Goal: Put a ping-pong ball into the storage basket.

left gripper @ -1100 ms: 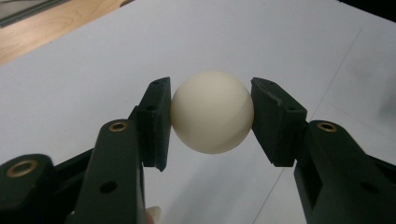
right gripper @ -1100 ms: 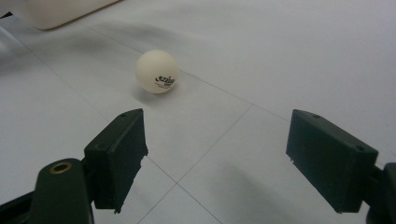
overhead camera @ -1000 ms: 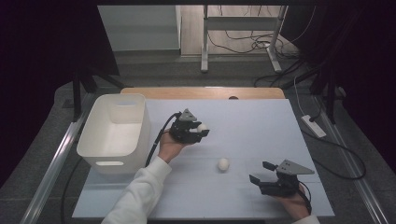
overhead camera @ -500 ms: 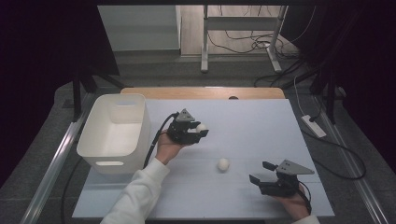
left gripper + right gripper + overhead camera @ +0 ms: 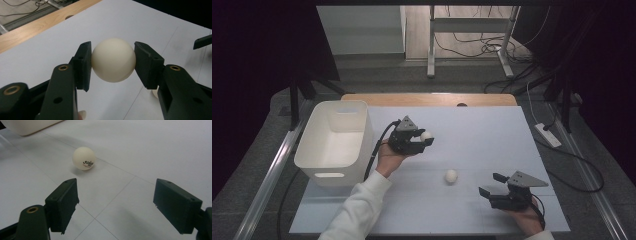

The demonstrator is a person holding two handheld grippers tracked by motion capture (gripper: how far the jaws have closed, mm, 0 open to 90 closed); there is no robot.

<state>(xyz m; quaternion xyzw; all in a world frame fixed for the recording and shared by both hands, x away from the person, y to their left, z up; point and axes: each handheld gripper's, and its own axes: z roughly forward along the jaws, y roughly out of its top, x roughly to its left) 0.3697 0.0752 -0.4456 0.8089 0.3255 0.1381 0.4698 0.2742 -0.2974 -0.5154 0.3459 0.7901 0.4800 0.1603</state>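
Two balls in play: one pinched at its widest by the left gripper [image 5: 424,142], clear above the table [image 5: 472,125], just right of the white bin [image 5: 334,142]; held ball [image 5: 113,60] squarely between the pads. Right gripper [image 5: 493,185] low, jaws wide apart, empty, aimed at the loose ball [image 5: 84,158] lying free ahead. Best kept pinched, carried leftward over the bin's near wall, lifted enough to clear the rim. Plenty of bare surface all round; table edge close behind the right hand.
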